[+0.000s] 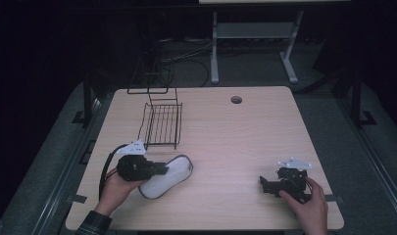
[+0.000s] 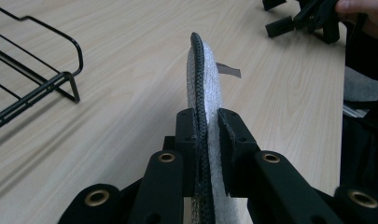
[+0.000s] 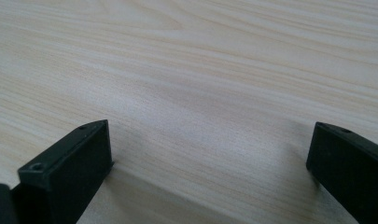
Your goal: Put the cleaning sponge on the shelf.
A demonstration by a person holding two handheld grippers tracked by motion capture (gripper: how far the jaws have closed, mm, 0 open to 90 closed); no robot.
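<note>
One slipper (image 1: 166,176) lies near the table's (image 1: 245,142) front left corner, pinched at its edge by the left gripper (image 2: 206,123). Its long side points toward the wire rack (image 1: 161,122) farther back. The right gripper (image 3: 210,154) rests wide open, holding nothing.

Dim room; light wooden table (image 1: 235,142) on grey floor (image 1: 49,161); a white-legged table frame (image 1: 255,34) behind.
</note>
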